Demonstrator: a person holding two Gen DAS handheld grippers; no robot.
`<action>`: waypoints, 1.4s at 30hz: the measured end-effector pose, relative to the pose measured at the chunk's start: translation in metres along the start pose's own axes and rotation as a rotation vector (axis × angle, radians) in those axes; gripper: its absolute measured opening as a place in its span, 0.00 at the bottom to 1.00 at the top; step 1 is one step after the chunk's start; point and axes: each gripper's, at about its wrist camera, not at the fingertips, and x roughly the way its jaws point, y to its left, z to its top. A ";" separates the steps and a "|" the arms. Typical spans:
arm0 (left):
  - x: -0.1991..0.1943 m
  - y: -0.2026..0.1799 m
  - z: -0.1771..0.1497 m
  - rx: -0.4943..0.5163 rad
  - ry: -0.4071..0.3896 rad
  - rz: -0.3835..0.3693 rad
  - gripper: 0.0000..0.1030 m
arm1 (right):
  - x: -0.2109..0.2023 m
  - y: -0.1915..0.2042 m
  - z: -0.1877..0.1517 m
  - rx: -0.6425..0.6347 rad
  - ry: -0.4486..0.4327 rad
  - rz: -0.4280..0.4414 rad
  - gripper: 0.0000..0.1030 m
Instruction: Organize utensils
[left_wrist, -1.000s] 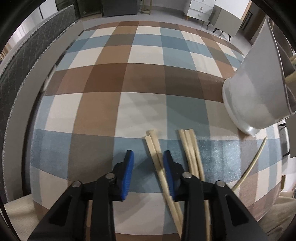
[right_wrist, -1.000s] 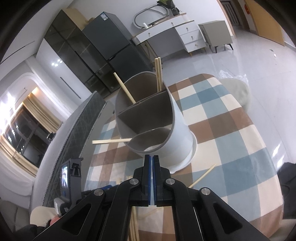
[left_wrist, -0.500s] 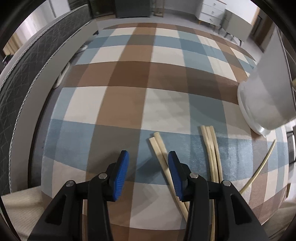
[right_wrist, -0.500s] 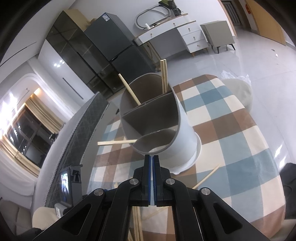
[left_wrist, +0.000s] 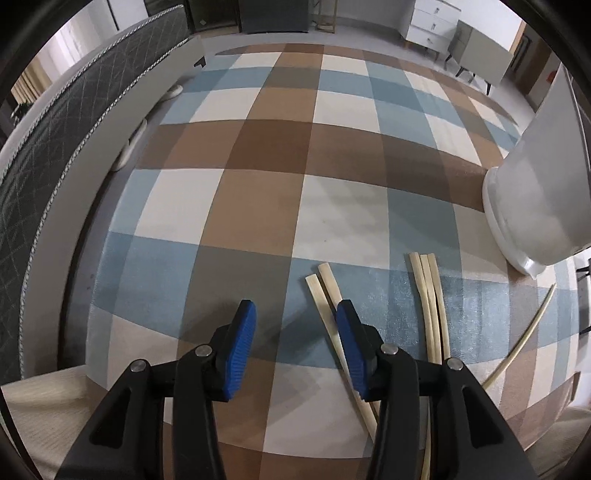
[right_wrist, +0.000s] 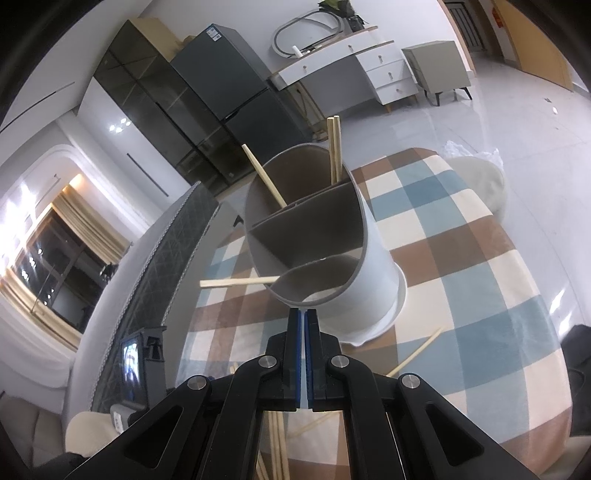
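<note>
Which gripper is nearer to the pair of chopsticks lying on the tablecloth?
Left. The left gripper is open right above the pair of chopsticks; the right gripper is shut at the holder rim.

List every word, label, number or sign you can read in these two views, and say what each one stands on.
No text can be read in either view.
Sticker on the top corner of the dark fridge: too small and blurred to read.
Small lit screen at the lower left of the right wrist view: only a blurred picture, no letters.
Red sign by the far doorway: too small to read.
</note>
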 end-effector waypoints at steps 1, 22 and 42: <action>0.000 -0.001 0.001 0.004 0.009 0.007 0.39 | 0.000 0.000 0.000 -0.002 0.000 0.000 0.03; 0.001 -0.003 0.002 -0.008 0.038 -0.034 0.04 | 0.001 0.005 0.002 -0.020 0.014 0.002 0.03; -0.055 0.053 0.008 -0.145 -0.142 -0.404 0.01 | 0.079 0.071 -0.083 -1.003 0.628 -0.064 0.19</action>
